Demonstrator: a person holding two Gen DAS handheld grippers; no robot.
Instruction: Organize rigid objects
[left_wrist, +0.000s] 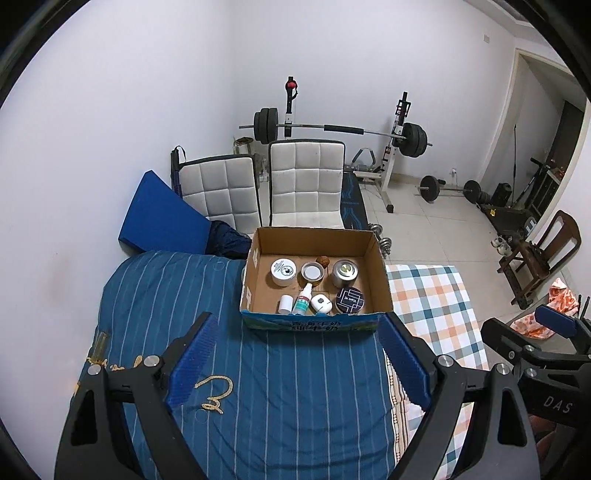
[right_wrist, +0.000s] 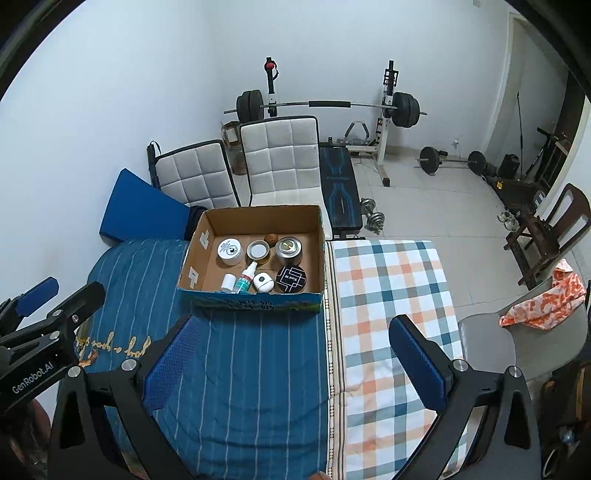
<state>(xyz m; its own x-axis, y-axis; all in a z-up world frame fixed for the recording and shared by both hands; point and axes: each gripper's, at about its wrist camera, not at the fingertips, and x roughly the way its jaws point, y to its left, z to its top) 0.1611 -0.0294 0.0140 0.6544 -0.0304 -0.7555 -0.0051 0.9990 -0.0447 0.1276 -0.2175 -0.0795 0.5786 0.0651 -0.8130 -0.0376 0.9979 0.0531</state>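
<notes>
An open cardboard box (left_wrist: 380, 273) (right_wrist: 192, 254) sits on the blue striped bedding. It holds several small things: a white round tin (left_wrist: 283, 271) (right_wrist: 228, 250), a silver tin (left_wrist: 345, 272) (right_wrist: 288, 251), a black round tin (left_wrist: 349, 300) (right_wrist: 291, 278), a white spray bottle (left_wrist: 303, 300) (right_wrist: 245, 278), a small white puck (left_wrist: 320, 303) (right_wrist: 263, 282) and a brown nut (left_wrist: 322, 261) (right_wrist: 270, 239). My left gripper (left_wrist: 299, 363) is open and empty, in front of the box. My right gripper (right_wrist: 295, 363) is open and empty, nearer than the box and to its right.
A plaid sheet (left_wrist: 432, 306) (right_wrist: 391, 295) covers the bed's right part. Two white padded chairs (left_wrist: 306, 181) (right_wrist: 280, 158) stand behind the box. A barbell rack (left_wrist: 332, 129) and dumbbells (right_wrist: 373, 216) are on the tiled floor. A wooden chair (right_wrist: 554, 229) stands at the right.
</notes>
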